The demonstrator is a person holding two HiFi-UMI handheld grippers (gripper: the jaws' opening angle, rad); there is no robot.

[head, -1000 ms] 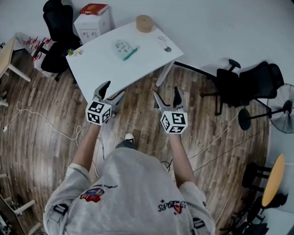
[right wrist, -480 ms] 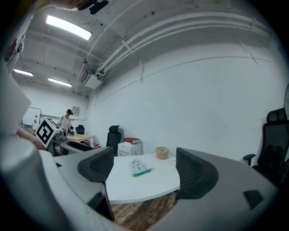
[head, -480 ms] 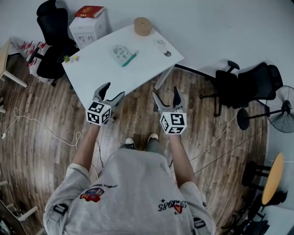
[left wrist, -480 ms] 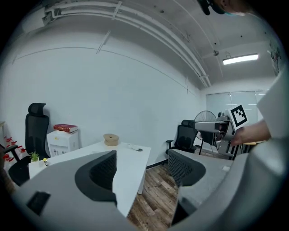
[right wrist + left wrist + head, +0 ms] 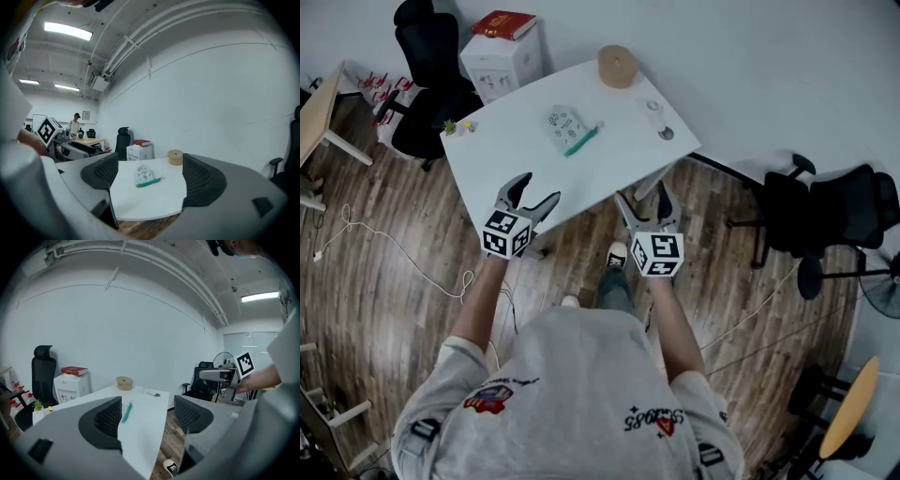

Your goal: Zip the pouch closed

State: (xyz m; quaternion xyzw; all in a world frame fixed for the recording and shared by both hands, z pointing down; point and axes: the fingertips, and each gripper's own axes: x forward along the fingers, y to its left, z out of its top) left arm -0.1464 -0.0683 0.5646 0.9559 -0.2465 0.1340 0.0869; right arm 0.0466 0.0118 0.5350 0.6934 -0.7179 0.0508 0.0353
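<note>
I find my left tool (image 5: pixel 536 189) held at the near edge of the white counter (image 5: pixel 506 150), its jaws standing apart with nothing between them. The pouch (image 5: pixel 565 125) lies flat near the counter's middle, well apart from both tools, with a green strip (image 5: pixel 581 142) along its right-hand side and a round tan roll (image 5: pixel 618 66) at the counter's far edge beyond it. My right tool (image 5: pixel 643 195) hangs just off the counter's near edge, toward its right end and above the wooden floor (image 5: pixel 394 281), jaws likewise apart and empty.
</note>
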